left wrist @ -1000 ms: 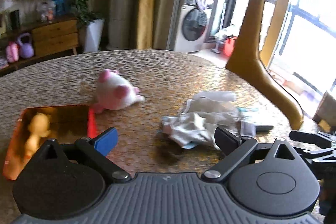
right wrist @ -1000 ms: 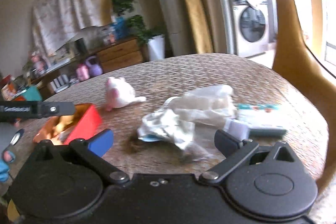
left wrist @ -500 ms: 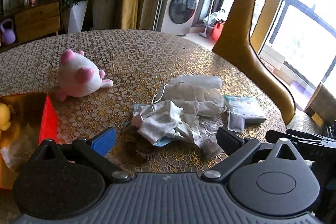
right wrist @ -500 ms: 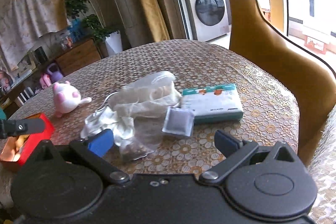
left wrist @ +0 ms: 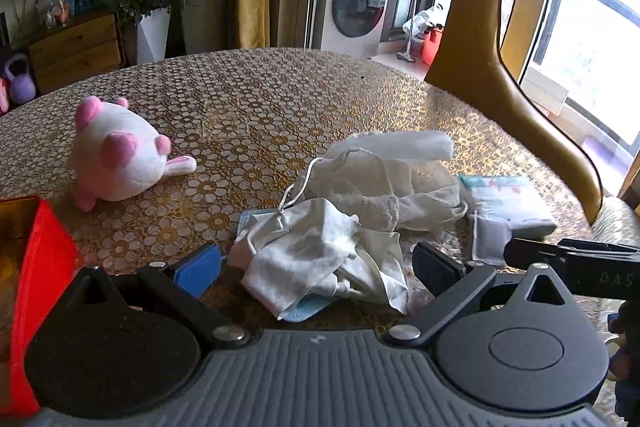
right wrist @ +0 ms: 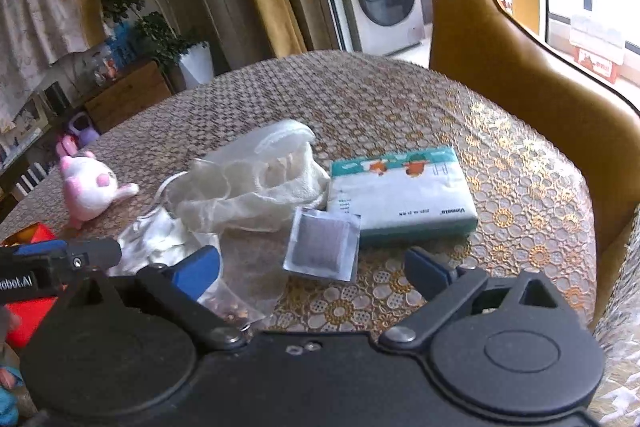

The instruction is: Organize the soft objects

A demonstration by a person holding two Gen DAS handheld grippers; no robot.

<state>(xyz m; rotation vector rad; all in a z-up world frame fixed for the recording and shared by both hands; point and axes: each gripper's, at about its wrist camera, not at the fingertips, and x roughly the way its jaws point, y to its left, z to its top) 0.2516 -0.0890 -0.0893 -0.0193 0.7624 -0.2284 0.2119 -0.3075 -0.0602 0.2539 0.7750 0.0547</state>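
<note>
A round bench (left wrist: 260, 99) with a gold-patterned cover stands before one washing machine (left wrist: 352, 11). From the left wrist: one pink-and-white plush toy (left wrist: 116, 151), one heap of white cloths (left wrist: 344, 223), one red box (left wrist: 40, 267) (at the left edge); left tongs (left wrist: 316, 267) spread, empty, flanking the cloths. From the right wrist: one tissue pack (right wrist: 400, 195), one small sachet (right wrist: 322, 245); right tongs (right wrist: 312, 271) spread, empty.

Round table (left wrist: 280, 95), covered in a gold floral lace-pattern cloth. Lying on it: one pink-and-white plush toy (left wrist: 120, 151) at the left; one red box (left wrist: 38, 267) at the near left edge; a heap of crumpled white cloths (left wrist: 344, 219) at centre. Just right of the heap, a tissue pack (right wrist: 400, 195) with a small grey sachet (right wrist: 322, 243) leaning against it, and a clear plastic bag (right wrist: 244, 283) nearer.
</note>
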